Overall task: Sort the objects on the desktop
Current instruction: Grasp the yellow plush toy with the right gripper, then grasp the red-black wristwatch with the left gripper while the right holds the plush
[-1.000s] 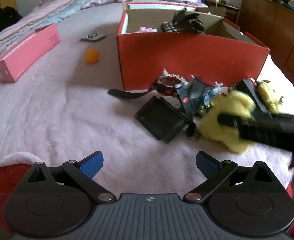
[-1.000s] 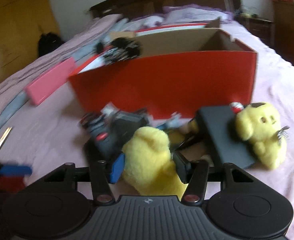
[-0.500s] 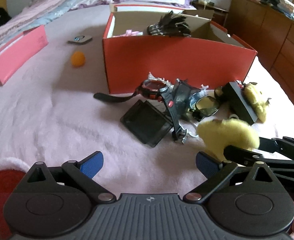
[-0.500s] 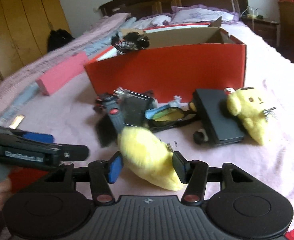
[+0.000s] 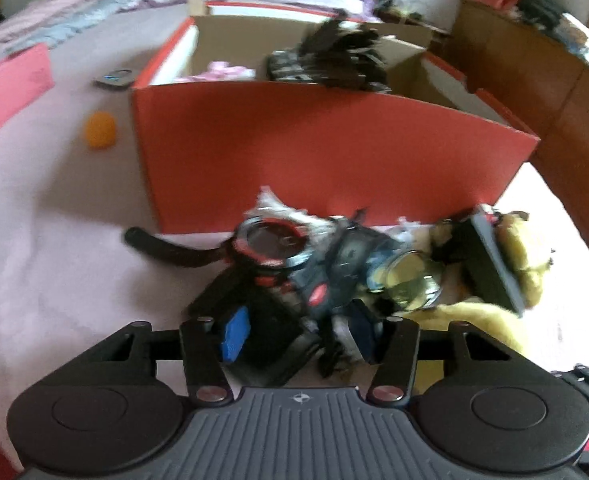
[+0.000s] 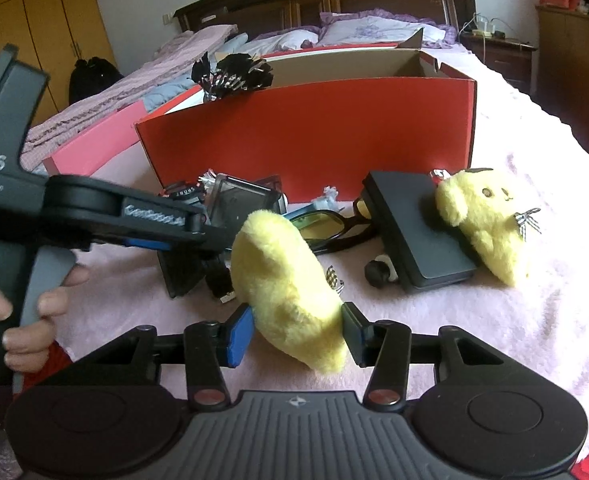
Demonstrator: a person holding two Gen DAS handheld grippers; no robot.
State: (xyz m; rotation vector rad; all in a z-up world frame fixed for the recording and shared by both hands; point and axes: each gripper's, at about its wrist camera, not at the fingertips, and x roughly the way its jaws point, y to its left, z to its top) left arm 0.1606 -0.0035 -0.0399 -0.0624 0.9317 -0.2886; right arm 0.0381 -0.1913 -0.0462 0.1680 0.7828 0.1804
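My right gripper (image 6: 296,334) is shut on a yellow plush toy (image 6: 288,288) and holds it just above the pink blanket. My left gripper (image 5: 300,334) has its jaws narrowed around a black flat case (image 5: 270,344) in the pile; I cannot tell whether it grips it. The pile holds a black and red watch (image 5: 270,246), glasses (image 5: 406,280), a dark box (image 6: 414,228) and a second yellow plush (image 6: 486,220). The red cardboard box (image 5: 314,156) stands behind the pile, also in the right wrist view (image 6: 314,132).
An orange ball (image 5: 100,130), a small dark device (image 5: 114,79) and a pink box (image 5: 6,88) lie left of the red box. Black feathery items (image 6: 232,74) sit in the red box. Wooden drawers (image 5: 554,92) stand at the right.
My left gripper has moved forward into the pile and its jaws have narrowed around the black case. My right gripper has pulled back a little with the yellow plush in it.
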